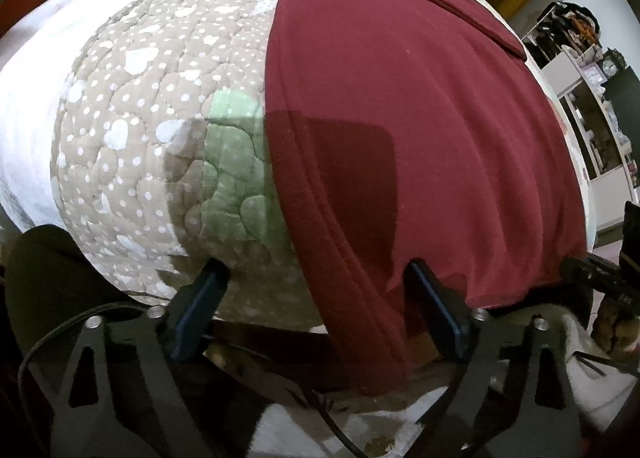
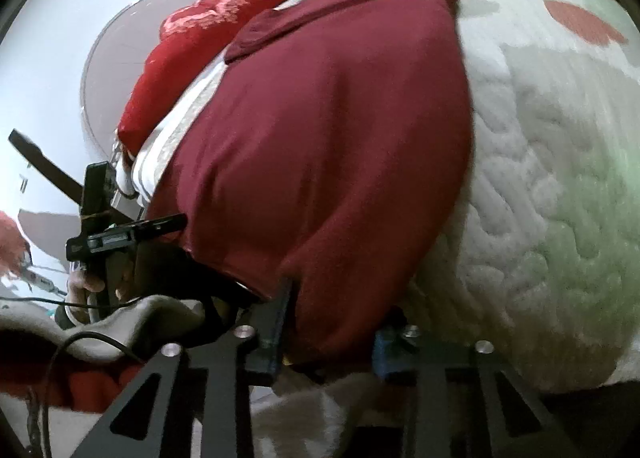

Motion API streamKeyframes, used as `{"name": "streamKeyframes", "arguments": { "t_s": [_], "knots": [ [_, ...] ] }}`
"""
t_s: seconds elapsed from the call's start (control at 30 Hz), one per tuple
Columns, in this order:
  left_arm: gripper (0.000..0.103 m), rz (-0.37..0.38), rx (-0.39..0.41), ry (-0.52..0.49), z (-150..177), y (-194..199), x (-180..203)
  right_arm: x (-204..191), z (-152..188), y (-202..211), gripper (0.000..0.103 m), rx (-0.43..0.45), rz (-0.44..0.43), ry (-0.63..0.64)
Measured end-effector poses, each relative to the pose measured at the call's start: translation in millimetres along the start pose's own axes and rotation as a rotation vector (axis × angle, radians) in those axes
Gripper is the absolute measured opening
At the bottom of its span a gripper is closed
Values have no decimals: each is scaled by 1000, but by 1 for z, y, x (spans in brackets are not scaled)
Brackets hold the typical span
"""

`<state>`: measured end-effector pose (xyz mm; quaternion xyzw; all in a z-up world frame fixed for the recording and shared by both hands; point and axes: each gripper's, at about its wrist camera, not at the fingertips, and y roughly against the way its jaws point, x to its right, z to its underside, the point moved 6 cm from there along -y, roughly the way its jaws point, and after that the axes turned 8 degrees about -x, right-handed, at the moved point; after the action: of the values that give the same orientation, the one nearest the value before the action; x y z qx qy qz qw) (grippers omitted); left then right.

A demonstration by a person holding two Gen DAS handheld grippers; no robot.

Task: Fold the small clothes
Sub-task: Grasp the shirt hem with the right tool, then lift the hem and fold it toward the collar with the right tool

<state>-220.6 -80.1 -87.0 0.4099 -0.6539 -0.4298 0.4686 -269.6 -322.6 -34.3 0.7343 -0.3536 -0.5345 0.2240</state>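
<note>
Covering most of both views is a quilted bedspread (image 1: pixel 132 105), tan with white dots and hearts on one side, cream and pale green on the other, padded and stitched in rounded cells. Lying flat on it is a maroon garment (image 1: pixel 400 97), a soft knit top whose exact kind is hard to tell from these wide, curved views; its near hem hangs over the edge of the bed toward the camera, and a thicker band, perhaps a collar or cuff, crosses its far end.

Judging by how it drapes and creases, the cloth is light, limp and not slippery; it should bend anywhere and will sag if held by one point only. The doubled seam at the near hem corners looks like the firmest place to pinch, one corner per tool.

Beyond the garment lies a bright red cloth with a pale pattern (image 2: pixel 208 37). A shelf unit with a small clock (image 1: pixel 600 69) stands at the far right of the room.

The left gripper (image 1: pixel 320 294) has its jaws spread wide, one finger against the quilt and the other at the hem's edge, clasping nothing. The right gripper (image 2: pixel 332 322) has maroon fabric lying between its fingers at the other hem corner; whether they are pressed onto it cannot be told.

No brand, label or readable writing appears anywhere.
</note>
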Motion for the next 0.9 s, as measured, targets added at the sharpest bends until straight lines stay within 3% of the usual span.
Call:
{"name": "streamKeyframes", "arguments": {
  "t_s": [0.17,0.33,0.6,0.9],
  "knots": [
    [62,31,-18,-11,2,1,3,-12,-15,16,19,82,-71,19],
    [23,99,-45,-12,6,8,3,-21,-30,24,18,132,-97,40],
    [13,91,-5,-41,-1,35,1,-25,-44,40,18,194,-122,65],
    [8,129,56,-26,-12,58,-9,-29,-57,56,18,258,-142,78]
  ]
}}
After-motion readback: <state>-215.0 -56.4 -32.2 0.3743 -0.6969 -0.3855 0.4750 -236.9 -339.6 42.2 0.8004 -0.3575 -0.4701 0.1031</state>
